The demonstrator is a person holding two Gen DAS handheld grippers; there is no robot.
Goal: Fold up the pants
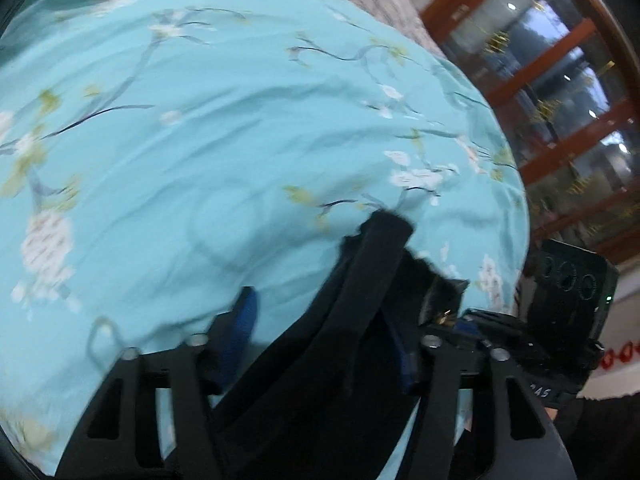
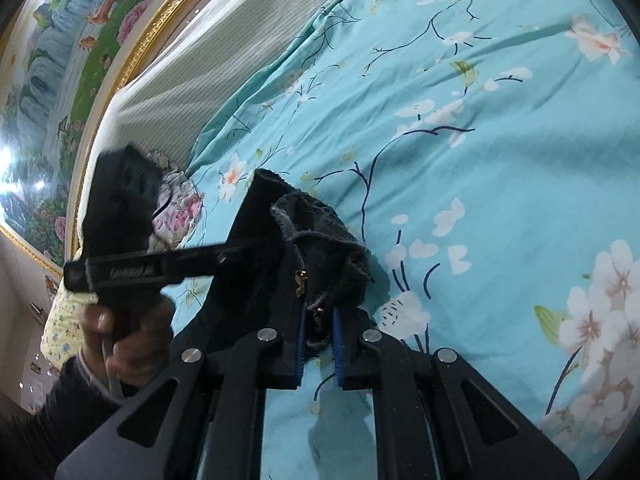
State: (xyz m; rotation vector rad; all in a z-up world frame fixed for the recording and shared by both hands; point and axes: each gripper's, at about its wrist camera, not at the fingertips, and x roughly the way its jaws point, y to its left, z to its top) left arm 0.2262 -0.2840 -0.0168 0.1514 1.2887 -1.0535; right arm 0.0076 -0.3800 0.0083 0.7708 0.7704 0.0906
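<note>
The black pants (image 1: 372, 264) lie bunched on a teal flowered bedcover (image 1: 200, 140). In the left wrist view my left gripper (image 1: 320, 316) straddles a thick band of the pants. Its left blue pad (image 1: 240, 320) stands clear of the cloth, with bedcover showing in the gap. In the right wrist view my right gripper (image 2: 318, 344) is shut on the pants (image 2: 320, 256) at the fly. A brass zipper pull (image 2: 301, 280) shows just ahead of the pads. A fleecy inner lining is turned outward there. Both grippers hold close together on the same end of the garment.
A person's hand (image 2: 128, 340) holds the left gripper's handle at the left of the right wrist view. A striped pillow (image 2: 192, 64) and a gold-framed painted headboard (image 2: 60, 60) lie beyond. A wooden glass-fronted cabinet (image 1: 560, 80) stands past the bed's edge.
</note>
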